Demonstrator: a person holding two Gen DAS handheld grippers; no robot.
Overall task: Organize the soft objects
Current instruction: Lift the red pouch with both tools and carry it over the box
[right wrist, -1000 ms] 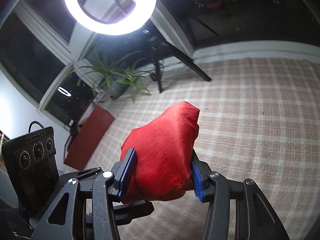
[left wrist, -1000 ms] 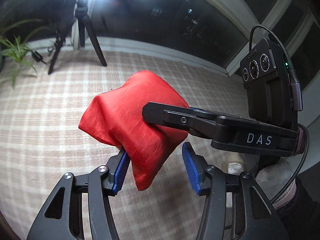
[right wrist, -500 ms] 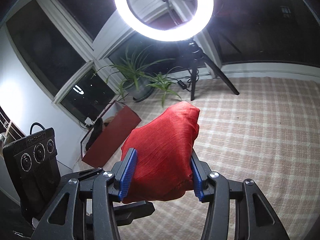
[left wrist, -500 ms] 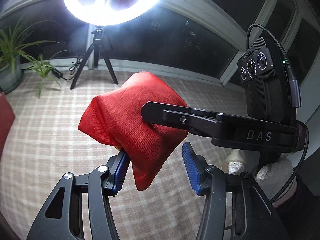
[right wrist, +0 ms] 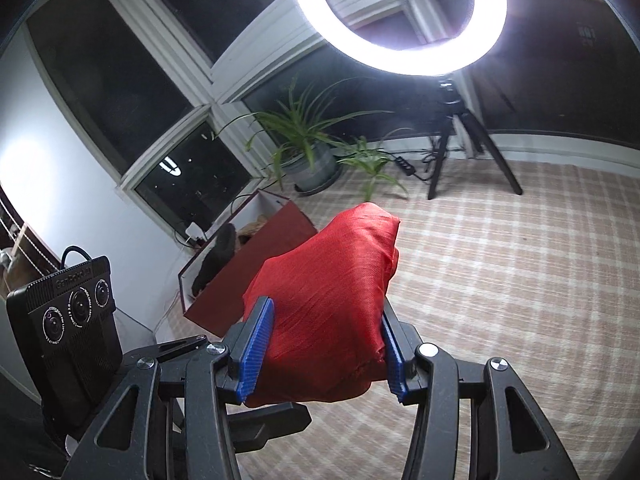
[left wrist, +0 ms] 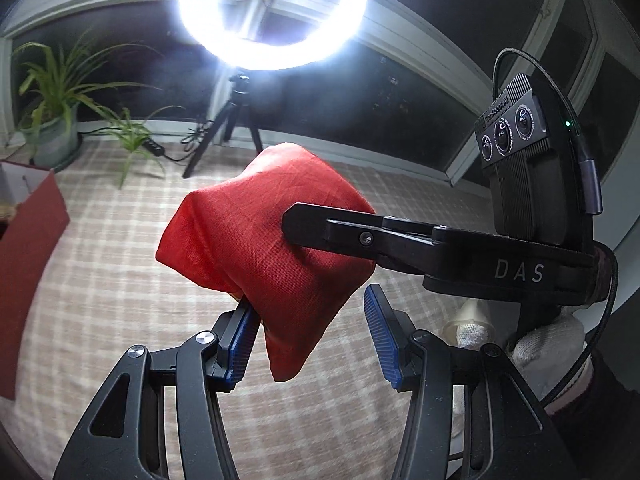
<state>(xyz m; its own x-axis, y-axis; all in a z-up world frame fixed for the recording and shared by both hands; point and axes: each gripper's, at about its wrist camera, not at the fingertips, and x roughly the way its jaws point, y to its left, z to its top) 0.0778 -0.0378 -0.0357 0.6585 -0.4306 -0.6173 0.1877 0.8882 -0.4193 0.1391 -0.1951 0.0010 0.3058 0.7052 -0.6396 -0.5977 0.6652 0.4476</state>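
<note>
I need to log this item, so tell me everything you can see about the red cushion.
The red cushion is a small, plump pillow in woven, slightly shiny red fabric, creased, with seamed corners. It is held in the air above the checked carpet. The right gripper clamps it between blue-padded jaws. The left gripper touches it with only its left pad; one corner hangs down between those jaws.

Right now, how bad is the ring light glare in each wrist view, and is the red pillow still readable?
Left wrist: ring light blows out to a white blob; red pillow sharp, weave visible. Right wrist: ring light keeps its ring shape; pillow well lit; fisheye bends the window frames.
</note>
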